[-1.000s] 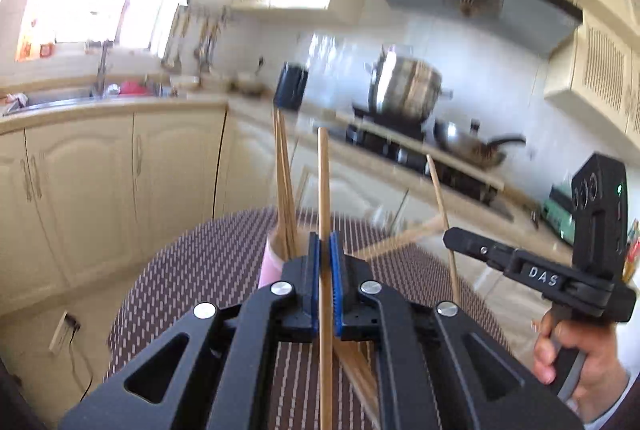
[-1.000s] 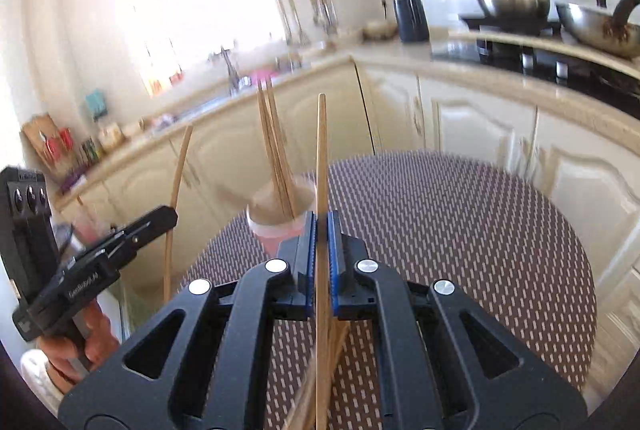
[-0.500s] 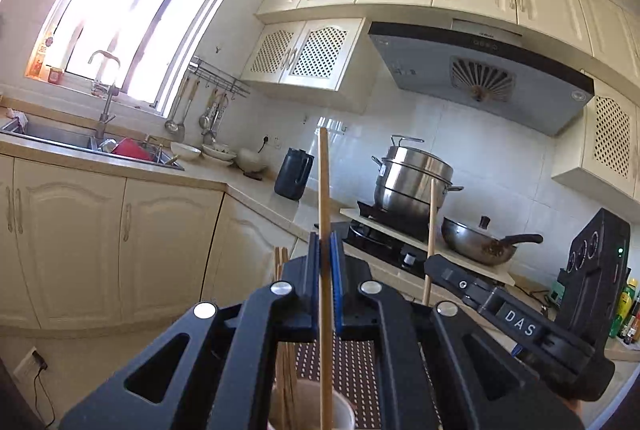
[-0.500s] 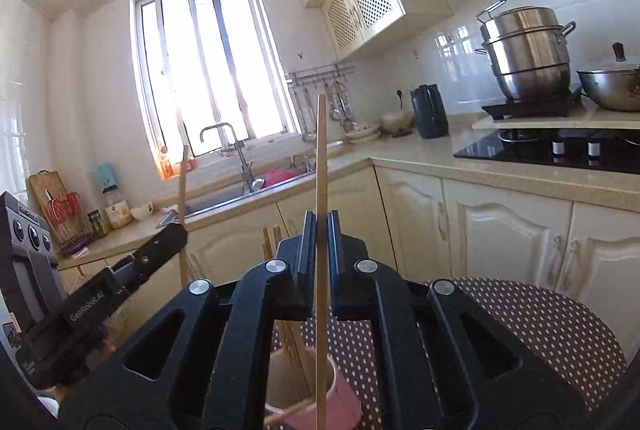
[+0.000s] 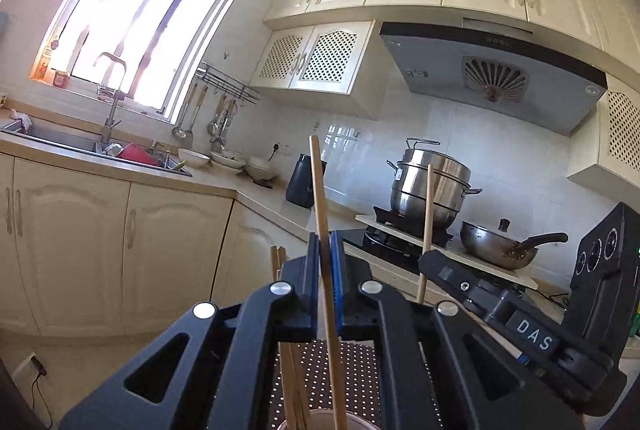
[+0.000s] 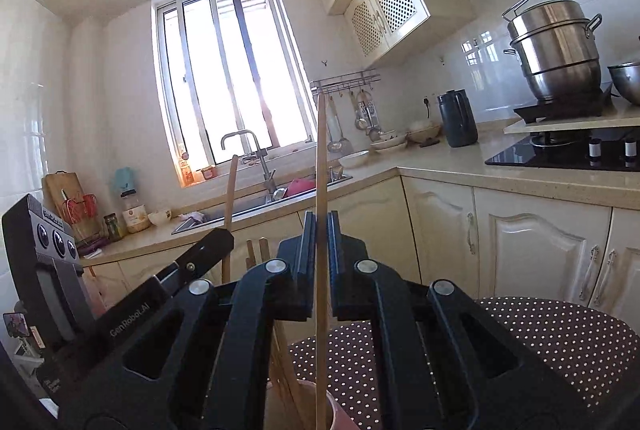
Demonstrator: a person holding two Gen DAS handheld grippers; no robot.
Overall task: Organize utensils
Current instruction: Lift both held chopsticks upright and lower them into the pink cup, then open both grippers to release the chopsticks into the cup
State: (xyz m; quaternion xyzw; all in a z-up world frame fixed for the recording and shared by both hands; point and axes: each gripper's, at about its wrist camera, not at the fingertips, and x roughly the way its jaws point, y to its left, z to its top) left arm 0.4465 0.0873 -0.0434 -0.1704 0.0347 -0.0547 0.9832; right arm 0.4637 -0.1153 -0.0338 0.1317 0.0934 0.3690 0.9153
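My left gripper is shut on a wooden chopstick that stands nearly upright, its lower end over the pink cup at the bottom edge. My right gripper holds another chopstick upright; its jaws show a slight gap around the stick, whose lower end reaches into the pink cup. Two chopsticks stand in the cup. Each gripper shows in the other's view, the right one and the left one, each with its stick.
The cup stands on a round table with a brown dotted cloth. Behind are cream cabinets, a sink, a black kettle, a steel steamer pot and a wok on the stove.
Both grippers have tilted up from looking down at the table to level, bringing their chopsticks upright over the cup. The right jaws have eased slightly apart.
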